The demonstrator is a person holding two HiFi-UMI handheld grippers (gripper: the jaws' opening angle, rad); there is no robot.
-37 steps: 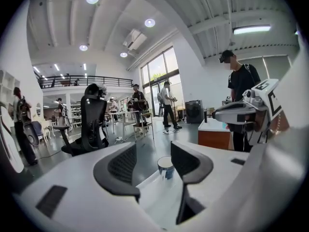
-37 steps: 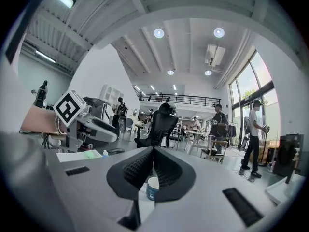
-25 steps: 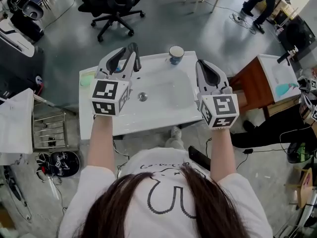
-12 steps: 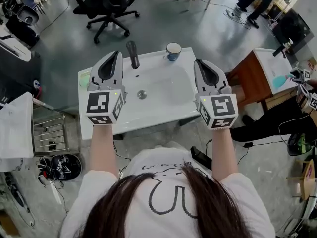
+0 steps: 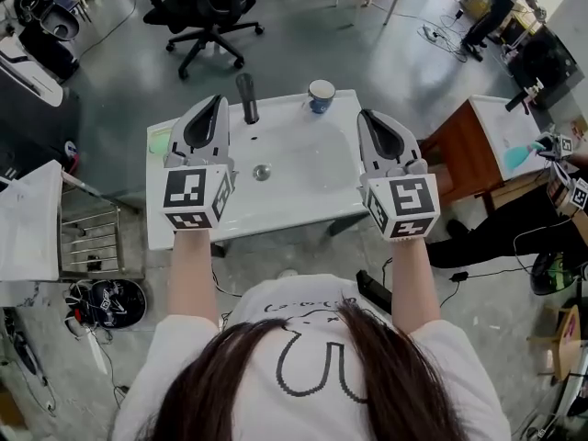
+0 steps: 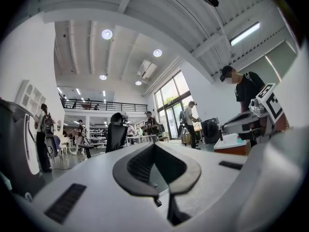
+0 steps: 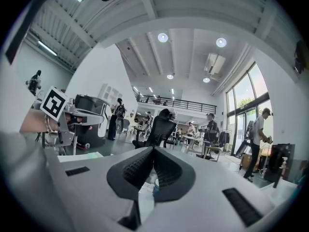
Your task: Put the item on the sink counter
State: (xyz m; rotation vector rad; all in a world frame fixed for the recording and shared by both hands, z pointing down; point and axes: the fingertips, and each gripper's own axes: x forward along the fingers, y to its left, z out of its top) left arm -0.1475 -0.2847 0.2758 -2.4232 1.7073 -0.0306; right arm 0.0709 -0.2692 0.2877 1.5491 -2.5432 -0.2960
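A white sink counter (image 5: 303, 211) with a basin and drain (image 5: 262, 172) lies below me in the head view. At its back stand a dark faucet (image 5: 246, 97) and a white-and-blue cup (image 5: 321, 95). A pale green item (image 5: 159, 141) lies on the counter's left end. My left gripper (image 5: 214, 104) hovers over the counter's left side, left of the faucet and touching nothing, jaws shut and empty. My right gripper (image 5: 367, 119) hovers over the basin's right edge, also shut and empty. Each gripper view shows the jaws (image 6: 154, 146) (image 7: 153, 151) meeting at the tip, pointing level into the room.
A black office chair (image 5: 207, 7) stands beyond the sink. A wooden side table (image 5: 464, 150) sits close at the right, with another person's marked gripper (image 5: 577, 191) past it. A metal rack (image 5: 92, 242) and a helmet (image 5: 108, 301) are at the left on the floor.
The left gripper's jaws were open by the faucet a second ago; they have shut, and the gripper has moved left, away from the faucet. The right gripper has shifted slightly.
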